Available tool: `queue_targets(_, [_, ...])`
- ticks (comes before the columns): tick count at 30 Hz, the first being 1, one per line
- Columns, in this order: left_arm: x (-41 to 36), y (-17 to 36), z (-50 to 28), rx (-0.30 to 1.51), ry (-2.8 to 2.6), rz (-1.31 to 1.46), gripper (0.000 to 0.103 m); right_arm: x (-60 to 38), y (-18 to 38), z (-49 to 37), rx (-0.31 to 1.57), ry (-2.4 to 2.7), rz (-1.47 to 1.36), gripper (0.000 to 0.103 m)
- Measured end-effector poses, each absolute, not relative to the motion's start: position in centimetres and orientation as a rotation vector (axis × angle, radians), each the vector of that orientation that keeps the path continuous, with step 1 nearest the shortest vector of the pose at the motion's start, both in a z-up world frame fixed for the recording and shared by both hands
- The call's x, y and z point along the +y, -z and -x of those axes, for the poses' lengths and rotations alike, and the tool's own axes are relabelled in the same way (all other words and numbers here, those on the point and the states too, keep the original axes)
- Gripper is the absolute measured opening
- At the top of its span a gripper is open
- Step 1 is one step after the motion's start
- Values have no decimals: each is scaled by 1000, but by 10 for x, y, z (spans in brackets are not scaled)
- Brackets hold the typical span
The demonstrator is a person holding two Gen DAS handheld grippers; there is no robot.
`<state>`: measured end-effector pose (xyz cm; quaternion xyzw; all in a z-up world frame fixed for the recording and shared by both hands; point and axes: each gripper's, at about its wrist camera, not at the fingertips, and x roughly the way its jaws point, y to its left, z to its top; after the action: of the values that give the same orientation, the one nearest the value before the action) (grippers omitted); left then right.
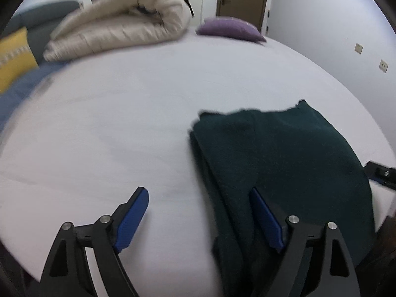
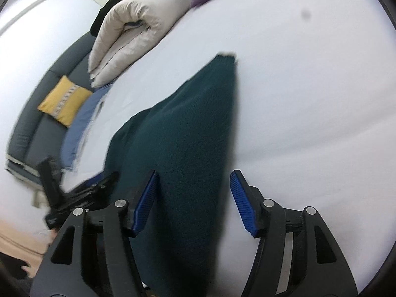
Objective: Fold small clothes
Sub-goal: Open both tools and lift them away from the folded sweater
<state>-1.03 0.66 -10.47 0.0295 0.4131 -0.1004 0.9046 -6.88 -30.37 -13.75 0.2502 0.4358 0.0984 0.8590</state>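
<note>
A dark green knit garment (image 1: 284,156) lies folded in layers on the white bed sheet (image 1: 123,123). My left gripper (image 1: 198,198) is open and empty above the garment's near left edge, with its right finger over the cloth. In the right wrist view the same garment (image 2: 188,128) runs away from me. My right gripper (image 2: 194,185) is open and empty just above its near right edge. The left gripper's black body (image 2: 81,193) shows at the garment's left side there, and the right gripper's body (image 1: 381,173) shows at the right edge of the left wrist view.
A rolled beige duvet (image 1: 118,22) and a purple pillow (image 1: 230,28) lie at the far end of the bed. A blue cloth (image 2: 81,126) hangs at the bed's left edge. A grey sofa (image 2: 42,121) with a yellow cushion (image 2: 64,100) stands beyond.
</note>
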Motion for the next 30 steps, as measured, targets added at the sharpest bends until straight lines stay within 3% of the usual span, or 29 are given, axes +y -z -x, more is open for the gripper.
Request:
queue_targets(5, [21, 67, 44, 681, 71, -85, 103, -304, 99, 103, 820, -40, -365, 59])
queue_targets(7, [25, 47, 64, 579, 24, -106, 103, -301, 81, 119, 757, -1, -315, 60])
queue_targets(10, [26, 17, 88, 476, -54, -134, 103, -285, 53, 147, 628, 67, -207, 78])
queue_targets(12, [28, 1, 96, 454, -64, -129, 103, -275, 35, 167, 507, 104, -145, 98])
queue_targets(15, [27, -26, 112, 411, -85, -130, 103, -261, 11, 190, 347, 129, -77, 102])
queue_targets(18, [23, -49, 127, 342, -70, -138, 103, -254, -10, 199, 317, 124, -37, 102])
queue_targets(26, [7, -45, 108, 547, -49, -106, 103, -242, -61, 225, 227, 182, -102, 103])
queue_targets(30, [0, -12, 98, 710, -1, -71, 103, -231, -61, 223, 354, 174, -83, 103])
